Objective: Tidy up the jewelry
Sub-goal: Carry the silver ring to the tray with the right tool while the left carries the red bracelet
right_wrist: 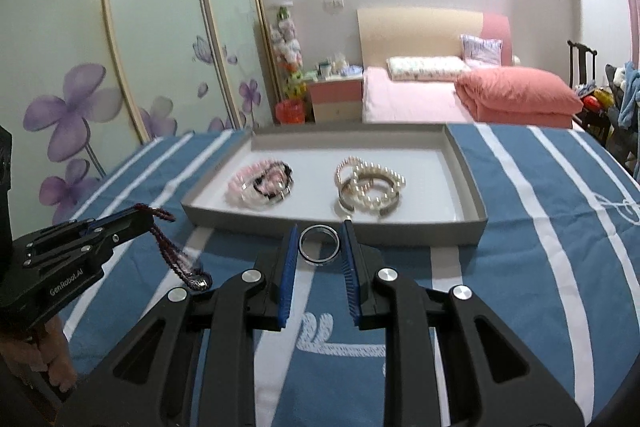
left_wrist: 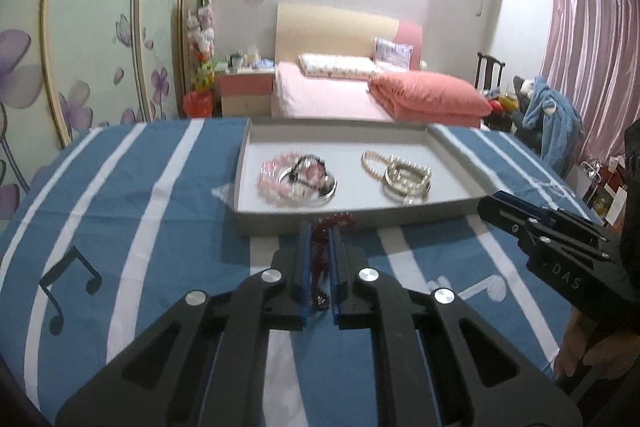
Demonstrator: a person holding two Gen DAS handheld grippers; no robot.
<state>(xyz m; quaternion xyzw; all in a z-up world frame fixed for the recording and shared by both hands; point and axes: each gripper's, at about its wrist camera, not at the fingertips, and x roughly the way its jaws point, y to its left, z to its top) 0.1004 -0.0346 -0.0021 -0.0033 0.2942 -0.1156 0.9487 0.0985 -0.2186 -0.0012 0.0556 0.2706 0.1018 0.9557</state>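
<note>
My left gripper (left_wrist: 320, 227) is shut on a dark red beaded bracelet (left_wrist: 320, 259); in the right wrist view that gripper (right_wrist: 140, 213) shows at the left with the dark red beaded bracelet (right_wrist: 172, 251) dangling from it above the cloth. My right gripper (right_wrist: 320, 231) is shut on a silver ring-shaped bangle (right_wrist: 320, 245) held upright between its blue pads; in the left wrist view it (left_wrist: 500, 197) shows at the right. Both hover just in front of the grey tray (left_wrist: 360, 221) (right_wrist: 400, 233). Inside lie a pink bead and silver pile (left_wrist: 296, 179) (right_wrist: 260, 183) and a pearl and silver pile (left_wrist: 400, 175) (right_wrist: 370, 189).
The tray rests on a blue cloth with white stripes (left_wrist: 160, 195) (right_wrist: 540, 227). A clear plastic scrap (left_wrist: 222, 191) pokes out at the tray's left edge. Behind stand a pink bed (left_wrist: 340, 95), a wardrobe with purple flowers (right_wrist: 80, 99) and a chair with clothes (left_wrist: 548, 107). A hand (left_wrist: 576, 355) holds the right gripper.
</note>
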